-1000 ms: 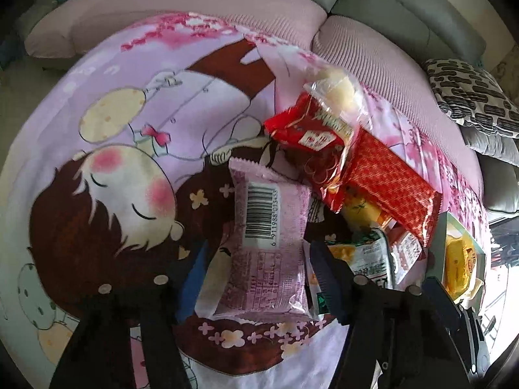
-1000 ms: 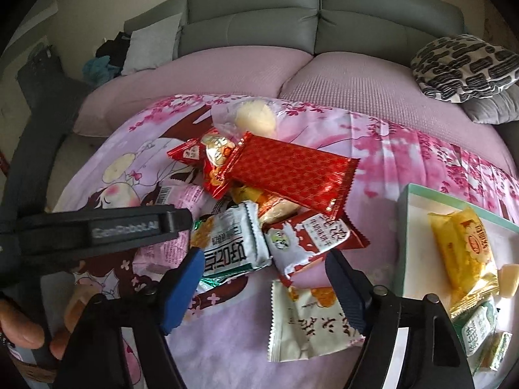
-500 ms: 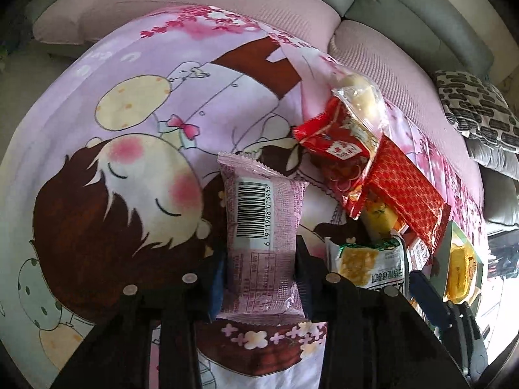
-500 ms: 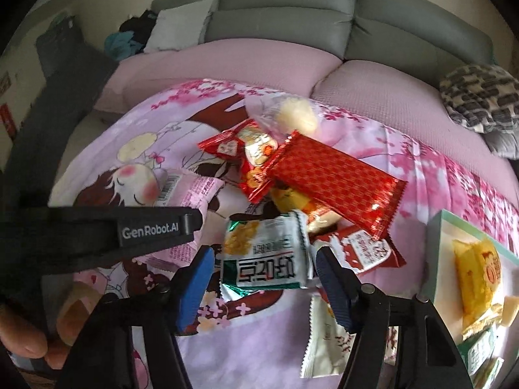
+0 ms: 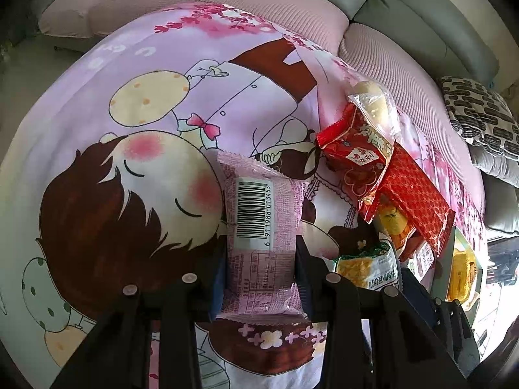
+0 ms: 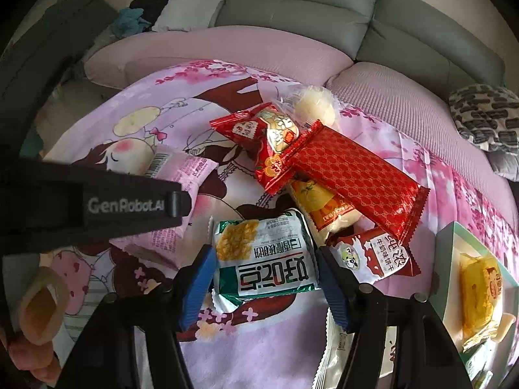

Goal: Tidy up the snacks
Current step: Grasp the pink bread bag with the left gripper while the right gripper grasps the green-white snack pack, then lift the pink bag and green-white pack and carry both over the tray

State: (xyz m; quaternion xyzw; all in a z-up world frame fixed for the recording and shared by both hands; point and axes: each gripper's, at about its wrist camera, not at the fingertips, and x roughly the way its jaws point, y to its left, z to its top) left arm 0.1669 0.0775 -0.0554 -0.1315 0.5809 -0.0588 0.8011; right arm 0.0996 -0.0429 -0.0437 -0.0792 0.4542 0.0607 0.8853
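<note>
My left gripper (image 5: 261, 269) is shut on a pink snack packet (image 5: 259, 227) with a barcode, held above the cartoon bedsheet (image 5: 129, 129). The same pink packet (image 6: 181, 175) shows in the right wrist view, behind the left gripper's body. My right gripper (image 6: 264, 278) has its blue fingers on both sides of a green-and-white snack packet (image 6: 262, 256); they touch its edges. The pile beyond holds a red patterned packet (image 6: 353, 175), a red bag (image 6: 266, 139), an orange packet (image 6: 318, 204) and a clear-wrapped bun (image 6: 314, 103).
A pale green tray (image 6: 447, 243) at the right holds a yellow packet (image 6: 480, 285). A red-and-white milk snack (image 6: 376, 256) and a white packet (image 6: 337, 356) lie near the right gripper. A grey sofa and a patterned pillow (image 6: 486, 113) stand behind.
My left gripper closed on the pink packet and lifted it. My right gripper moved in and closed around the green-and-white packet, which shifted toward it.
</note>
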